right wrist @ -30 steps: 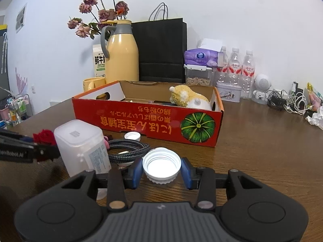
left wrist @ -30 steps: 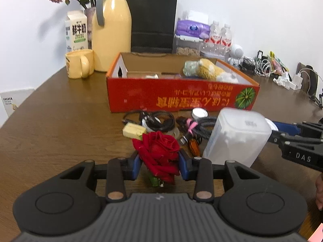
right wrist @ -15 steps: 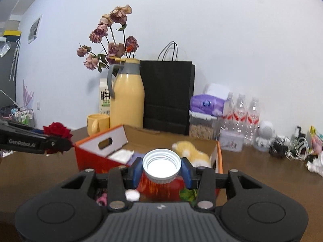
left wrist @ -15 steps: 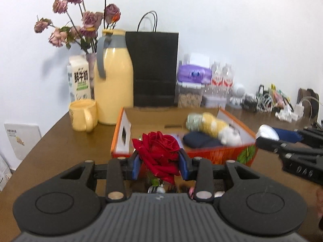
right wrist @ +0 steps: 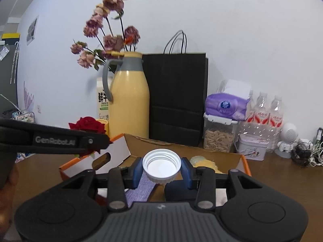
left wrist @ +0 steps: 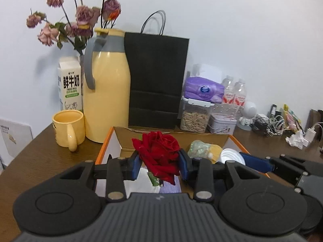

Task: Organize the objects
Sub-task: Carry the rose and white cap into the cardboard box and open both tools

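Left claw [left wrist: 159, 161] clenched on a red rose [left wrist: 158, 151], held at lower centre of its frame above the open orange box [left wrist: 105, 151]. Right claw [right wrist: 161, 170] clamped on a white cap [right wrist: 161, 165], hanging over the same box at lower centre.

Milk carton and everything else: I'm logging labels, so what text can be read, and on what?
"鲜牛奶": milk carton; the small print below is blurred.
"GenRobot.AI": side of the left tongs.
Purple tissue pack logo, water bottles labels: too small to read.

White cap [right wrist: 161, 165] in right claw [right wrist: 161, 170]
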`<act>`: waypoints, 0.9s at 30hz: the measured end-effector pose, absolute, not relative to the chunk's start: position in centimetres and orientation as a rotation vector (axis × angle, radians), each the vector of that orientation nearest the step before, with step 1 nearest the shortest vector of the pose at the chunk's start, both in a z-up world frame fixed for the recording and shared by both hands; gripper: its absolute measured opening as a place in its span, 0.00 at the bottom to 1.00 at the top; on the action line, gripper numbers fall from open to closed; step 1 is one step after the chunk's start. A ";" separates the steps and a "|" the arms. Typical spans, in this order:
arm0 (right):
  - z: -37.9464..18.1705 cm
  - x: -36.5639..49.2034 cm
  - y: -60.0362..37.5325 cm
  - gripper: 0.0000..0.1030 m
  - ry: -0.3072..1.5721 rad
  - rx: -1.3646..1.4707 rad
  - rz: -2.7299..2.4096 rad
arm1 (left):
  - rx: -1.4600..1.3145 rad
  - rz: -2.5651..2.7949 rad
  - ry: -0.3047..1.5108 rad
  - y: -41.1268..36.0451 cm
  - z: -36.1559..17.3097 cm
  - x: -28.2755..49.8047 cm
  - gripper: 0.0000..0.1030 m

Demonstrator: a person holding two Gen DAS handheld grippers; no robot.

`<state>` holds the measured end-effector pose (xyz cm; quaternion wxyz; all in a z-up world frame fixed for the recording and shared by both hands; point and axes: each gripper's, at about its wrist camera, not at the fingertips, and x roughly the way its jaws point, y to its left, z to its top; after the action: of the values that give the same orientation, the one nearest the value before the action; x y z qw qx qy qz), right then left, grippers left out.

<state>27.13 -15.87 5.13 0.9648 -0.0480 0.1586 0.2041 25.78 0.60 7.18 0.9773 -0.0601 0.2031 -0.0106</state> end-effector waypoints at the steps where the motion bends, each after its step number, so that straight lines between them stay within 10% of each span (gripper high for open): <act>1: 4.9 27.7 -15.6 0.38 0.330 -0.094 0.412 | -0.129 -0.015 0.410 0.7 6.9 26.4 0.37; 17: 0.7 31.0 -15.2 0.38 0.440 -0.095 0.380 | -0.113 0.015 0.508 1.0 2.7 29.9 0.38; 21: 0.6 30.8 -15.2 0.40 0.434 -0.106 0.363 | -0.080 0.042 0.484 0.7 2.7 29.5 0.53; 27: 0.9 30.1 -15.7 0.86 0.397 -0.102 0.330 | -0.051 0.066 0.414 0.3 3.2 28.5 0.91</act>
<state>30.09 -15.69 0.94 0.9656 -0.0502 0.1962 0.1629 28.47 0.30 3.23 0.9778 -0.0251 0.2053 0.0326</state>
